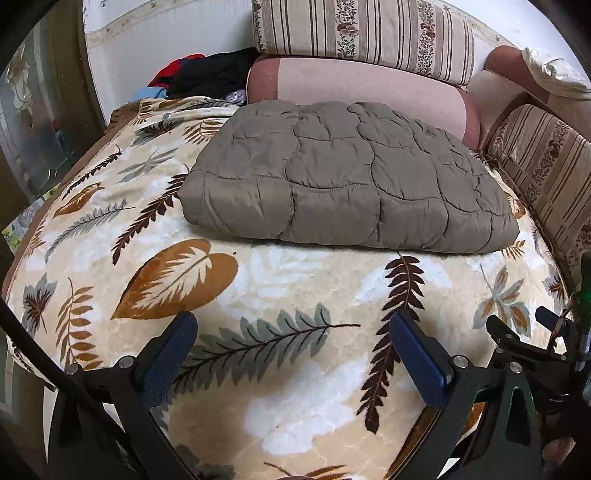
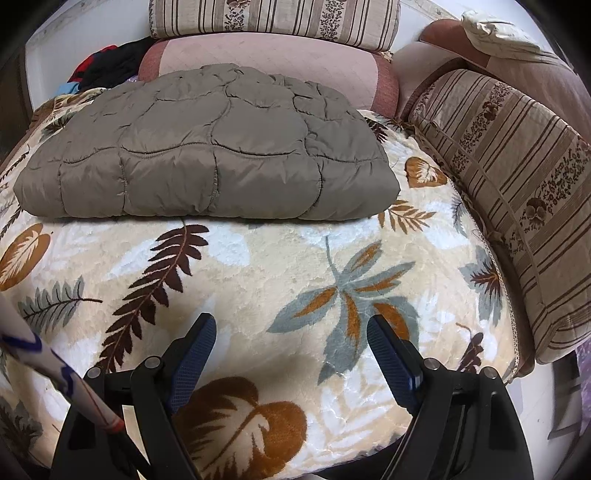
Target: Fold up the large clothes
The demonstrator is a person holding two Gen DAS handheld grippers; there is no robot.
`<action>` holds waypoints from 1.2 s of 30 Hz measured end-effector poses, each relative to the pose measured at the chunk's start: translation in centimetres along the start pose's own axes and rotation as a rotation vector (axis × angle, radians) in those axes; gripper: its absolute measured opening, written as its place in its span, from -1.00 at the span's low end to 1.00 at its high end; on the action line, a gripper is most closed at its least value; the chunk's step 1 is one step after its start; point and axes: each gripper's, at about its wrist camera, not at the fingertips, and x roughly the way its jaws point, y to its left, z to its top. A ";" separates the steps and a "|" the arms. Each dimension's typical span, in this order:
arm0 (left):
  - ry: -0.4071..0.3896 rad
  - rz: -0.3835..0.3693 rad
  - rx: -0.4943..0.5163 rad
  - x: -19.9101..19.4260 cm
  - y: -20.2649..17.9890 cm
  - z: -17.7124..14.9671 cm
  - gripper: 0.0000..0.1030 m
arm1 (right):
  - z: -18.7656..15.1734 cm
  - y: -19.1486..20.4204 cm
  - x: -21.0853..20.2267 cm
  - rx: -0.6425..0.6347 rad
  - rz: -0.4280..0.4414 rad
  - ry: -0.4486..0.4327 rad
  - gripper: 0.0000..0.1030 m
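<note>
The bed is covered by a plush cream blanket with a short, velvety pile, printed with fern fronds and broad leaves in brown, ochre and grey-blue.

The quilted jacket lies folded into a thick, roughly rectangular pad on the far half of the bed, toward the head edge. Its shell is a smooth taupe synthetic with a slight sheen, stitched into puffy curved panels. The near folded edge is rounded and rests flat on the blanket.

A pink bolster, cylindrical with darker end bands, lies along the head edge just behind the jacket. A striped cushion with woven floral bands sits on top of it. A second striped cushion runs along the right edge of the bed. A heap of black, red and blue clothes occupies the far left corner.

The left gripper hovers over the near edge of the bed, its black fingers with blue textured pads spread wide and nothing between them. The right gripper is in the same condition: spread wide, empty, well apart from the jacket.
</note>
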 end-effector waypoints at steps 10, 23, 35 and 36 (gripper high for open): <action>0.003 0.008 -0.003 0.2 0.1 -0.1 1.00 | 0.0 0.3 0.0 -0.034 -0.030 -0.006 0.70; 0.019 0.011 0.002 0.8 -0.1 -0.2 1.00 | -0.2 0.5 0.5 -0.053 -0.047 -0.001 0.70; 0.032 0.011 -0.001 1.3 0.0 -0.3 1.00 | -0.4 1.1 0.3 -0.089 -0.057 -0.022 0.71; 0.034 0.013 0.000 1.3 0.0 -0.4 1.00 | -0.4 1.1 0.3 -0.089 -0.054 -0.022 0.71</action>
